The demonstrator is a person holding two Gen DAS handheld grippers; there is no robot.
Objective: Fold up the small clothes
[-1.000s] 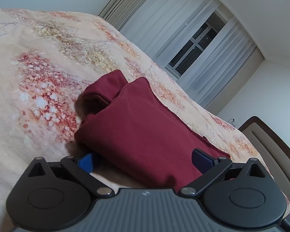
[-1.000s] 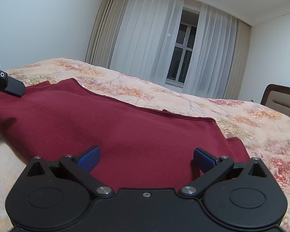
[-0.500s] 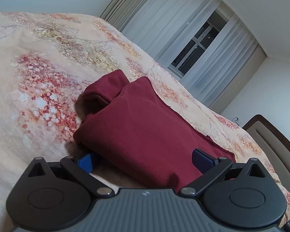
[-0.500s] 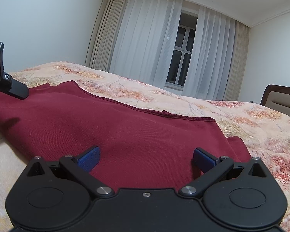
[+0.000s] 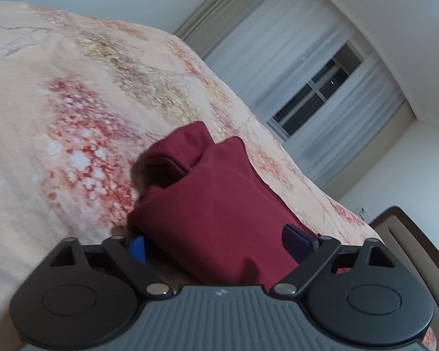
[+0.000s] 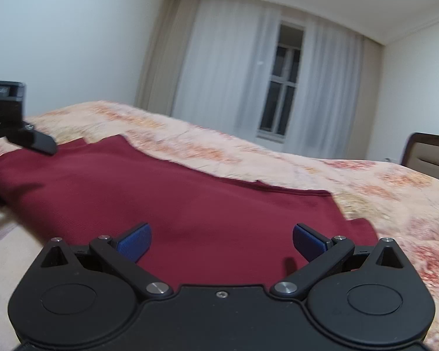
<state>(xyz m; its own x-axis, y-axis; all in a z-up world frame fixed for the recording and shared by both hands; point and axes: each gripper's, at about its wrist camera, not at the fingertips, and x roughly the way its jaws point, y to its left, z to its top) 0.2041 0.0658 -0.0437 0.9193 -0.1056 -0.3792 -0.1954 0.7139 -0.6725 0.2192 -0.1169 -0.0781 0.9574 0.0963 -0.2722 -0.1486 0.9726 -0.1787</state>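
Both wrist cameras are sitting low and close over the bed (image 5: 73, 117), looking forward between their own tongs toward the curtained window (image 6: 281, 99). The left view is tilting; the right is level. Both are sharing the maroon garment (image 5: 219, 204), the window and the headboard (image 6: 433, 155).

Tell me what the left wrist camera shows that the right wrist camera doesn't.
Only the left wrist view shows the tucked sleeve bunched at the garment's far end. Only the right wrist view shows the left gripper reaching in from the edge, and a flap poking out beside the fold. Both show the maroon garment on the floral bedspread, curtains and window.
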